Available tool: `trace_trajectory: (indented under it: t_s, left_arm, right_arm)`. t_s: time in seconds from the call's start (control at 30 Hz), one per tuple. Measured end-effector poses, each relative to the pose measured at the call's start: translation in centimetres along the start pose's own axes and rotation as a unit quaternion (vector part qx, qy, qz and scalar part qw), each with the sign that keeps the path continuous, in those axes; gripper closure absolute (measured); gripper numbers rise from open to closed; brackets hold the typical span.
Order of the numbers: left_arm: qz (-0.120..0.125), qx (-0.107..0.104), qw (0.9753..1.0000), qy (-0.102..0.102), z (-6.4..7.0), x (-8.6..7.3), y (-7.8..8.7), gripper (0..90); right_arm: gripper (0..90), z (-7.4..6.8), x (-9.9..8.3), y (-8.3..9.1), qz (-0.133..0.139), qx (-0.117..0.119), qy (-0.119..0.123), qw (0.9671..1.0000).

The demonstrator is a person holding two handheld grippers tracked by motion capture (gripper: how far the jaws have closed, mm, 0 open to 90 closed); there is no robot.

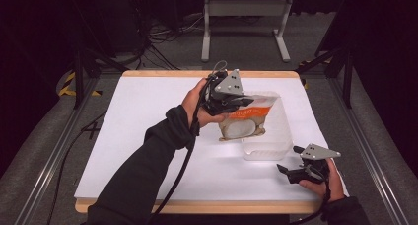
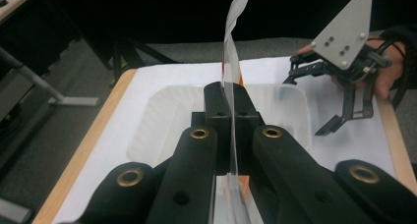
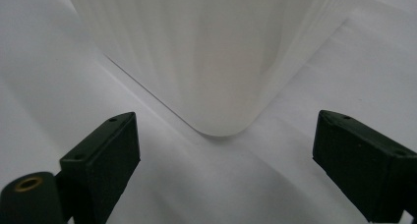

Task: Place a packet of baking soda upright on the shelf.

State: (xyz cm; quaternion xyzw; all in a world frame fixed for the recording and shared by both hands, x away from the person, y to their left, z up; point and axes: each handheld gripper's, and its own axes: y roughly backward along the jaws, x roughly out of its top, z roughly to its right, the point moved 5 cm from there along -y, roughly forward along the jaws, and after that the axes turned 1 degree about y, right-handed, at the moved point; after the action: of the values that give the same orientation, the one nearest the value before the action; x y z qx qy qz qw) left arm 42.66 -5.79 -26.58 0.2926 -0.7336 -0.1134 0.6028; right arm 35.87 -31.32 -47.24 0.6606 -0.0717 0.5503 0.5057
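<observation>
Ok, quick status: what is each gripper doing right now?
Left gripper: shut on the orange-and-clear plastic pouch, above the translucent white plastic tub.
Right gripper: open, empty, facing the tub's corner.

left gripper: black, brass rivets, grey triangular plate | right gripper: same, black cable | dark sleeves

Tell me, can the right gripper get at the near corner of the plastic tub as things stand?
Probably yes. The right gripper is open, its jaws spread either side of the tub corner straight ahead, with bare tablecloth between. The left gripper holds the pouch up, clear of that corner.
</observation>
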Motion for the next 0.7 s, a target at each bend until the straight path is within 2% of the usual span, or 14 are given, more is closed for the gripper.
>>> trace_trajectory:
  t_s: [0.7]
  left_arm:
    - [0.03,-0.029,0.999,-0.015,1.0,1.7,-5.5,89.8]
  right_arm:
    - [11.1,0.1,0.0,0.0,0.003,0.002,-0.002,1.0]
